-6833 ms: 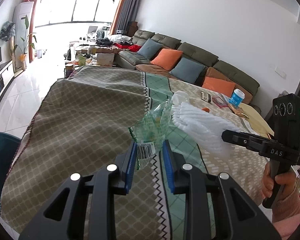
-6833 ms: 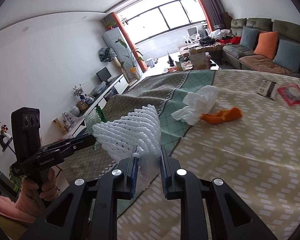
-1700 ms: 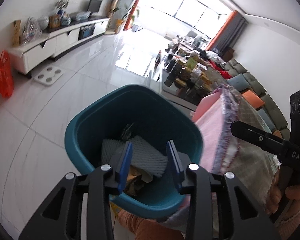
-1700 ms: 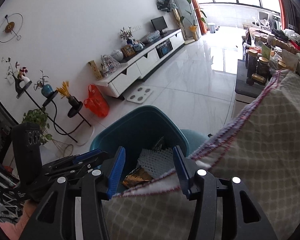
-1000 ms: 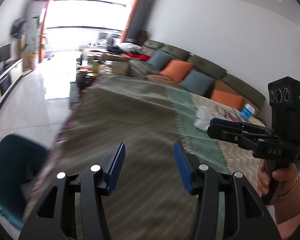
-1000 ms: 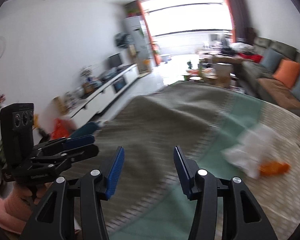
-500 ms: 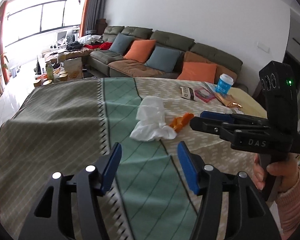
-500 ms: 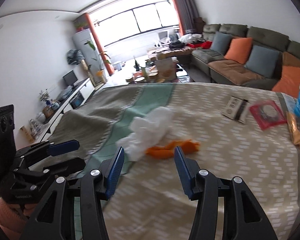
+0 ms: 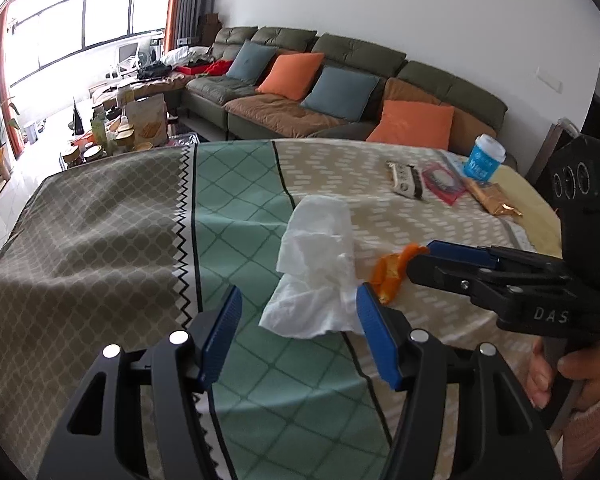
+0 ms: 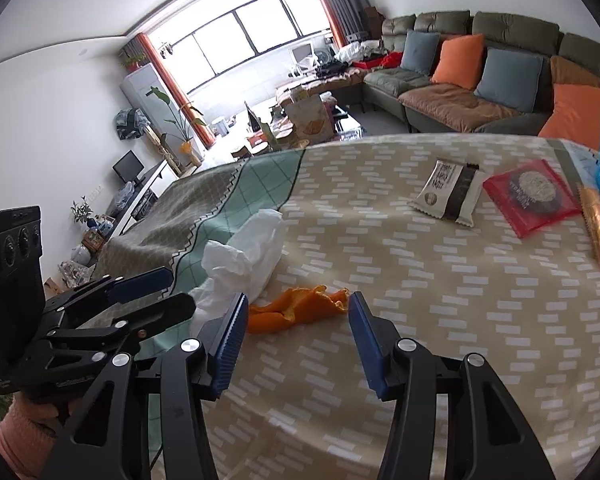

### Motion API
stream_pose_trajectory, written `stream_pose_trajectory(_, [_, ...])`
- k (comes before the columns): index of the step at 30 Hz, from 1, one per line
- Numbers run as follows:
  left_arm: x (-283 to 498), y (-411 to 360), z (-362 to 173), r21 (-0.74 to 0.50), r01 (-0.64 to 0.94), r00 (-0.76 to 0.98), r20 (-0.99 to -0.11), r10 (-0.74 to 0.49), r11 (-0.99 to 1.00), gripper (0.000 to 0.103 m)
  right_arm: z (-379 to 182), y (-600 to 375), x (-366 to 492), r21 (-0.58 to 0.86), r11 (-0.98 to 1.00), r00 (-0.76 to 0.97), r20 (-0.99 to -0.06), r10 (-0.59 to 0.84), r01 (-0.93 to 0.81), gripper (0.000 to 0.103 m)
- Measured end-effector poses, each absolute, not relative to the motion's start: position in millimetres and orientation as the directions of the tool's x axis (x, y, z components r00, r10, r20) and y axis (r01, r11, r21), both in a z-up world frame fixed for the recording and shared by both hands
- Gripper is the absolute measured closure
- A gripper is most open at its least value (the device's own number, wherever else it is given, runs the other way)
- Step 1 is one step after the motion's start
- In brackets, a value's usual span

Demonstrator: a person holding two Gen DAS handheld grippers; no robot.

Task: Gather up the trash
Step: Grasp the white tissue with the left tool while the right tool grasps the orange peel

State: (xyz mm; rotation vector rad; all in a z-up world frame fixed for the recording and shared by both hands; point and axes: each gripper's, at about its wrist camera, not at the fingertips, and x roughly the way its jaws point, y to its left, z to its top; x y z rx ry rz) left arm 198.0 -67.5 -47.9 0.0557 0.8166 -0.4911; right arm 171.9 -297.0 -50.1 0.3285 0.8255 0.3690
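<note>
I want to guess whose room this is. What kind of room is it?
Most likely a home living room: a long green sofa with cushions, a TV on a low cabinet, and a cloth-covered table.

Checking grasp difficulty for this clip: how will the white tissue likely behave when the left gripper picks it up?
The tissue lies crumpled in loose folds, so it is probably floppy and will sag or trail from the left gripper. It looks thin, so likely very light. Being soft, it should compress between the pads rather than slip.

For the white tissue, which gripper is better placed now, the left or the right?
Left. The left gripper has open jaws lined up with the white tissue; the right gripper faces the orange peel.
</note>
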Motion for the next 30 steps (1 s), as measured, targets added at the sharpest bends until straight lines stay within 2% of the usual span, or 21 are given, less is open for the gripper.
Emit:
stream_pose_trajectory(4, [205, -73, -57, -0.138, 0.449, 0.547, -0.739, -0.394, 0.883, 0.043, -55, -300, 176, 0.444, 0.877, 0.609, -0.65, 0.455, -0.181, 0.051])
stream_pose_trajectory(9, [212, -74, -64, -0.172, 0.453, 0.51, -0.754, -0.413, 0.875, 0.055, -58, -302, 180, 0.459, 0.872, 0.594, -0.658, 0.463, -0.172, 0.06])
stream_pose_trajectory(12, [211, -77, -65, -0.168, 0.467, 0.504, -0.756, -0.417, 0.868, 0.073, -58, -303, 180, 0.461, 0.872, 0.589, -0.662, 0.463, -0.168, 0.069])
stream_pose_trajectory(13, [210, -78, -65, -0.169, 0.471, 0.501, -0.757, -0.42, 0.866, 0.084, -58, -303, 180, 0.459, 0.873, 0.589, -0.664, 0.461, -0.166, 0.08])
stream_pose_trajectory(14, [208, -79, -64, -0.17, 0.473, 0.5, -0.756, -0.423, 0.864, 0.094, -58, -303, 179, 0.459, 0.873, 0.59, -0.662, 0.462, -0.168, 0.08])
stream_pose_trajectory(18, [192, -80, -54, -0.148, 0.483, 0.549, -0.717, -0.43, 0.863, 0.095, -54, -299, 177, 0.44, 0.878, 0.604, -0.654, 0.456, -0.187, 0.082])
stream_pose_trajectory(19, [189, -78, -51, -0.156, 0.485, 0.552, -0.709, -0.44, 0.86, 0.095, -53, -298, 176, 0.438, 0.879, 0.607, -0.651, 0.455, -0.189, 0.086])
stream_pose_trajectory(24, [178, -67, -48, -0.18, 0.477, 0.561, -0.692, -0.455, 0.86, 0.096, -49, -296, 166, 0.448, 0.87, 0.617, -0.631, 0.47, -0.204, 0.09])
stream_pose_trajectory(25, [177, -64, -47, -0.185, 0.472, 0.564, -0.689, -0.456, 0.862, 0.096, -49, -297, 163, 0.451, 0.868, 0.619, -0.627, 0.474, -0.207, 0.103])
stream_pose_trajectory(30, [163, -44, -41, -0.207, 0.455, 0.589, -0.66, -0.467, 0.866, 0.096, -45, -298, 154, 0.462, 0.86, 0.628, -0.609, 0.484, -0.215, 0.103])
